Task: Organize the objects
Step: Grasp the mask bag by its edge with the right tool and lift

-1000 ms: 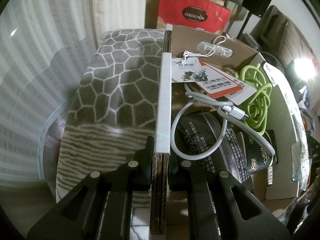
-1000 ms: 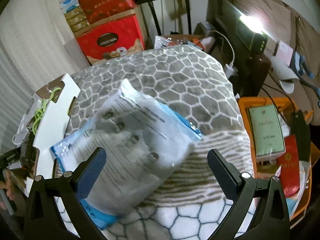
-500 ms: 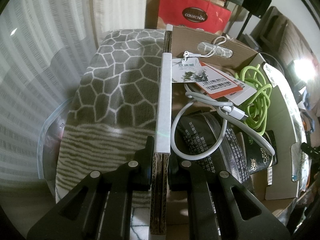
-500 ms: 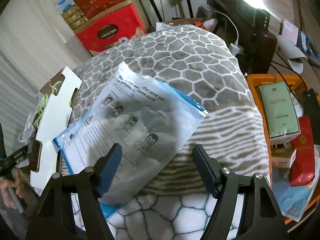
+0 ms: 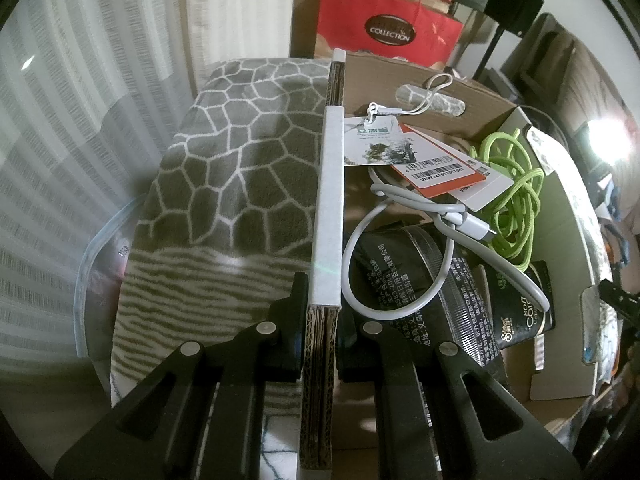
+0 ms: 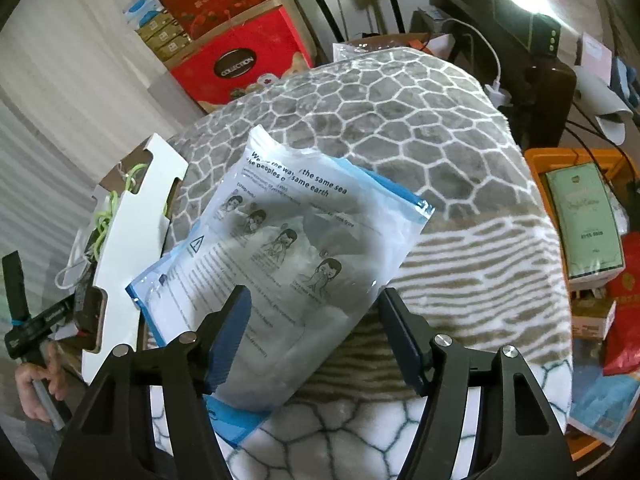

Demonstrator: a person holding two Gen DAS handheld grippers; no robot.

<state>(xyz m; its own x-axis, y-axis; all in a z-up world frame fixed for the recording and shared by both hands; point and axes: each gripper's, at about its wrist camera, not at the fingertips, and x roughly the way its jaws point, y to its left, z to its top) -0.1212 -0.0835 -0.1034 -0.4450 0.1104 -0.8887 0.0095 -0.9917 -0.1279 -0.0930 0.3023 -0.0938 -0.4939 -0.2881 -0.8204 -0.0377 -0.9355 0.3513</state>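
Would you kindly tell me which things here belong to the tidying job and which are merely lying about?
In the job:
- clear plastic mask packet with blue edges
- brown cardboard box
- left gripper
- right gripper

Lying about:
- grey honeycomb-patterned blanket
- red gift box
- orange crate

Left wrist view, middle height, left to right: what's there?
Patterned blanket → box wall, clamped in the left tongs → grey cable → green cord → white box flap.
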